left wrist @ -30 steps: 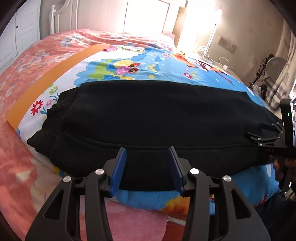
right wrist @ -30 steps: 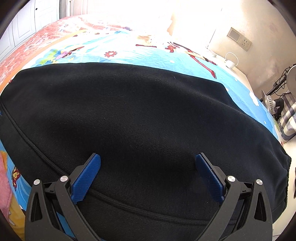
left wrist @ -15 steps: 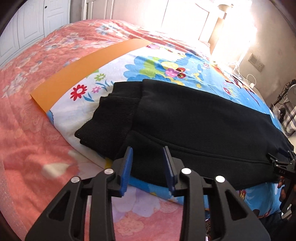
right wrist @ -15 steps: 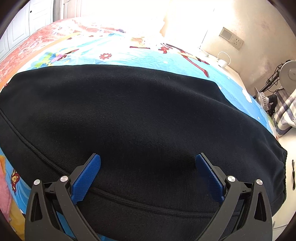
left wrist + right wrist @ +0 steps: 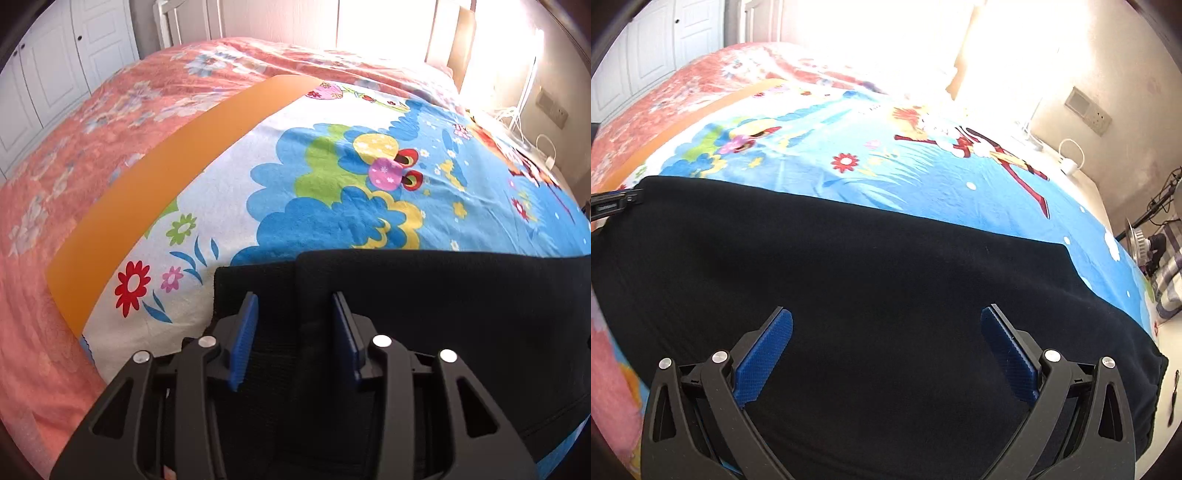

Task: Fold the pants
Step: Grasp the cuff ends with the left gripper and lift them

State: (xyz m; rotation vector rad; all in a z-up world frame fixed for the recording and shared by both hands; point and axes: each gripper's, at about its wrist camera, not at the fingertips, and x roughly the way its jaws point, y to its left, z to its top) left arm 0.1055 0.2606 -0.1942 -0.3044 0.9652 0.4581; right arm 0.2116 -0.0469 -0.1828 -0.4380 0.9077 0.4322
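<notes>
Black pants [image 5: 879,280] lie folded lengthwise across a colourful cartoon blanket [image 5: 369,177] on the bed. In the left wrist view the pants' left end with its ribbed band [image 5: 258,288] lies between and under my left gripper [image 5: 293,314], whose blue pads straddle the cloth with a gap between them. My right gripper [image 5: 886,328] is wide open just above the middle of the pants. The left gripper's tip shows at the far left of the right wrist view [image 5: 613,203].
An orange strip [image 5: 155,192] borders the blanket on the left, over a pink floral bedspread [image 5: 74,122]. White cupboard doors [image 5: 55,74] stand at the far left. A wall socket [image 5: 1087,112], cables and a fan [image 5: 1141,240] are to the right of the bed.
My left gripper has moved left and forward over the pants' left end, so the cloth now lies between its pads. My right gripper has stayed open and pulled back slightly.
</notes>
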